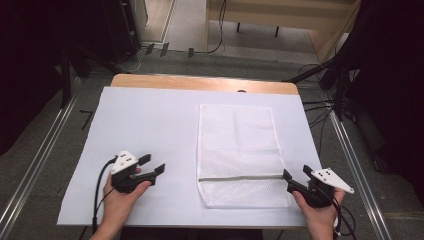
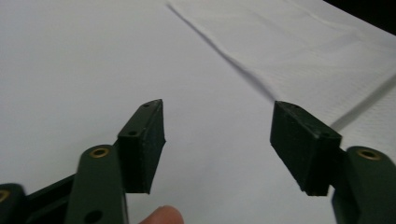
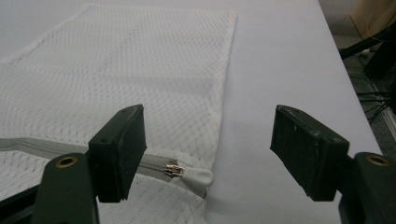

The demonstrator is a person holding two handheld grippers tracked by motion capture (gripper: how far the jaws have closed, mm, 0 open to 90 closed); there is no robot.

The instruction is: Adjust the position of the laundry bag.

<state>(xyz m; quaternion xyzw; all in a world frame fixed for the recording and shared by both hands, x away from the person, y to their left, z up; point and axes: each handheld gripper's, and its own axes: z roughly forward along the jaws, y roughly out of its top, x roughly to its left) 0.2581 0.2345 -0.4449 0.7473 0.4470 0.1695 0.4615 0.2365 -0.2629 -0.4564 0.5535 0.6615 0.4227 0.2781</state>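
Observation:
A white mesh laundry bag (image 1: 239, 150) lies flat on the white table cover, right of centre, with a grey zipper (image 1: 240, 177) running across its near part. In the right gripper view the bag (image 3: 140, 70) spreads ahead and the zipper's metal slider with its white pull (image 3: 187, 172) sits at the bag's right edge, just inside my left jaw. My right gripper (image 1: 296, 176) is open, beside the bag's right edge at zipper height. My left gripper (image 1: 151, 164) is open over bare cover, left of the bag (image 2: 308, 51). Each is held in a hand.
The white cover (image 1: 150, 115) spans most of the wooden table (image 1: 200, 82), whose far strip shows. Cables and dark stands (image 1: 345, 85) crowd the floor at right, and metal rails (image 1: 35, 160) run along both sides.

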